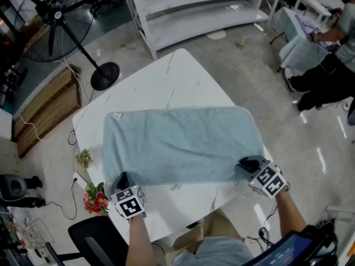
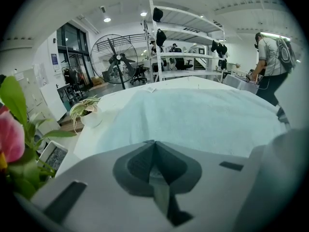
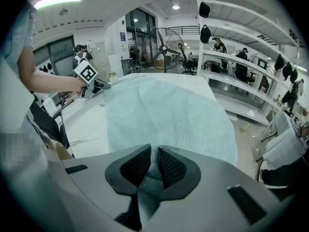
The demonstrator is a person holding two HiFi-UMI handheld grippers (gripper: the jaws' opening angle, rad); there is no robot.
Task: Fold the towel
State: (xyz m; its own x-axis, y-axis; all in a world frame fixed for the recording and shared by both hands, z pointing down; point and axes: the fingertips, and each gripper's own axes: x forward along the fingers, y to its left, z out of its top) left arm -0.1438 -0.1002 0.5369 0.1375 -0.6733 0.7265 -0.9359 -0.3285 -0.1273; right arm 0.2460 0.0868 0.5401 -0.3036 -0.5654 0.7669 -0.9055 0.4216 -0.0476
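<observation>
- Head view looks down on a white worktop (image 1: 166, 73) with faint marble lines. A pale blue towel (image 1: 180, 143) lies spread flat on it, with the long side across the picture.
- Near the left front corner of the towel is the left hand-held gripper (image 1: 123, 182). In the left gripper view its jaws are pressed together, and a thin strip of the towel fabric shows between them.
- At the right front corner is the right hand-held gripper (image 1: 250, 164). In the right gripper view its ribbed pads stand a little apart, with a fold of the towel pinched between them.
- Both front corners sit low, at the worktop surface, and the rest of the towel is smooth.
- A small white label (image 1: 116, 116) is at the far left corner of the towel.
- On the left edge of the worktop are a small green plant (image 1: 84, 158) and pink flowers (image 1: 95, 199).
- A standing fan (image 1: 55, 15) is on the floor beyond the worktop at the left, and white shelves (image 1: 205, 10) are behind.
- Another person (image 1: 333, 54) stands at the far right.
</observation>
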